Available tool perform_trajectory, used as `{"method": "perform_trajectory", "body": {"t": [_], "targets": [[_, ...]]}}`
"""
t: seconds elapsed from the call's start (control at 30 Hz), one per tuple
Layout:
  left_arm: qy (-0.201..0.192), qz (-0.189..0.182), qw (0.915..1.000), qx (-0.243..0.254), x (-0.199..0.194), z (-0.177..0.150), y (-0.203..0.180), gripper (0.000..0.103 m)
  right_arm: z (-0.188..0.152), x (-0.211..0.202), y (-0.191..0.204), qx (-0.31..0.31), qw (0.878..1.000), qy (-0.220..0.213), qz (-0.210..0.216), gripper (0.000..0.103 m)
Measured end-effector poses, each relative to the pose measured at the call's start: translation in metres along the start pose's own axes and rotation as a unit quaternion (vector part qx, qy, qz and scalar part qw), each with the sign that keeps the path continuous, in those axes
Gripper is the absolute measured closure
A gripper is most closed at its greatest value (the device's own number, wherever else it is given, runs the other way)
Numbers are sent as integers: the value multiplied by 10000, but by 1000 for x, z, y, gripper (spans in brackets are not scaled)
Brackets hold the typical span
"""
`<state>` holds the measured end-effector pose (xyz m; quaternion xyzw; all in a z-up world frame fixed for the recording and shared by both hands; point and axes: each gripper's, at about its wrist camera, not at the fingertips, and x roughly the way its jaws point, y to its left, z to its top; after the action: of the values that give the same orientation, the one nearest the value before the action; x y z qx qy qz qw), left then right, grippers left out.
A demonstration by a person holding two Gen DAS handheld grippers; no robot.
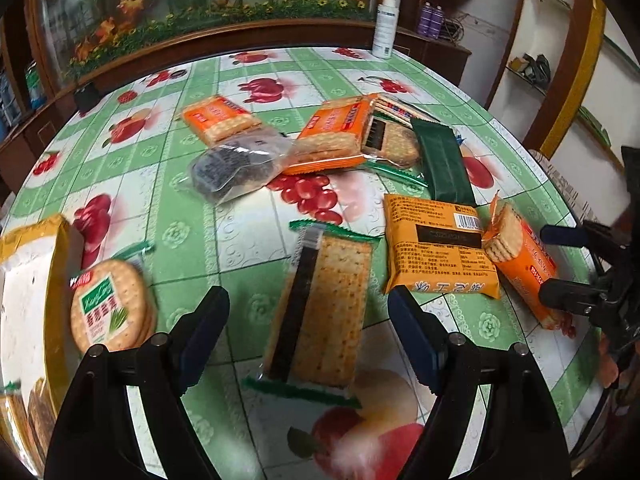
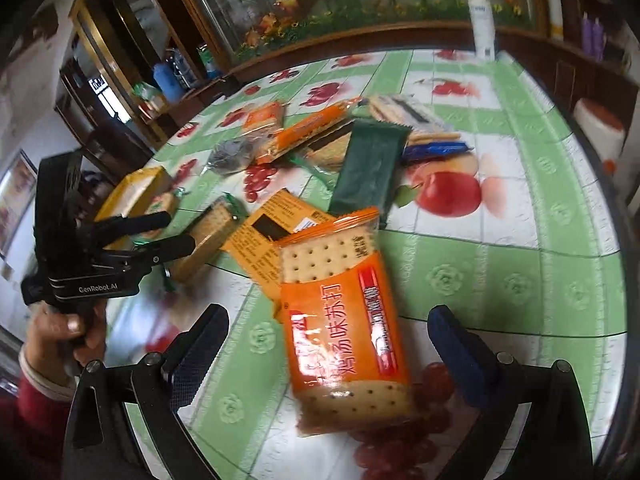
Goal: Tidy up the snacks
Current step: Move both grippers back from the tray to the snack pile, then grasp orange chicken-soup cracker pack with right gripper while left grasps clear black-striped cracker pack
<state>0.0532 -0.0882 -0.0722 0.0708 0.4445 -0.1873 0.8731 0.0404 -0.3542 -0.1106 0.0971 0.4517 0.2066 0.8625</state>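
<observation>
Orange cracker pack (image 2: pixel 346 320) between open right hand-held gripper (image 2: pixel 328 344) fingers — untouched; tablecloth (image 2: pixel 500 264) beneath.

Round table (image 1: pixel 256 312) under green fruit-print oilcloth; dark wooden cabinet (image 1: pixel 224 36) with floral glass panel behind; white walls (image 1: pixel 496 28); wood-framed shelves (image 1: pixel 560 56).

The left wrist view looks down and forward from low over the near-left side of the fruit-print table (image 1: pixel 248 236). The right wrist view does likewise from the right side. Both share the scattered cracker packs and white spray bottle (image 1: pixel 385 26).
</observation>
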Motion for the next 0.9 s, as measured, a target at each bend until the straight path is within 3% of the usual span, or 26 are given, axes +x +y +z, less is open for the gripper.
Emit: {"method": "perform_trajectory", "body": {"t": [0.2,0.5,0.57,0.63,0.9], "targets": [[118,81,9993,355,13,3,-13,22,-1,12,14,-426,9980,44,-456,4],[213,-2,9994,265,24,-2,-6,23,-6,32,28,-879,9925,179,-836,25],[146,46,9997,213,22,-2,-3,44,-7,32,28,-867,9925,152,-850,30],[125,88,9998,133,20,-1,0,58,-7,30,27,-825,9928,107,-859,43],[-29,-46,10000,-78,7,-5,5,58,-8,19,25,-546,9963,-89,-657,47]]}}
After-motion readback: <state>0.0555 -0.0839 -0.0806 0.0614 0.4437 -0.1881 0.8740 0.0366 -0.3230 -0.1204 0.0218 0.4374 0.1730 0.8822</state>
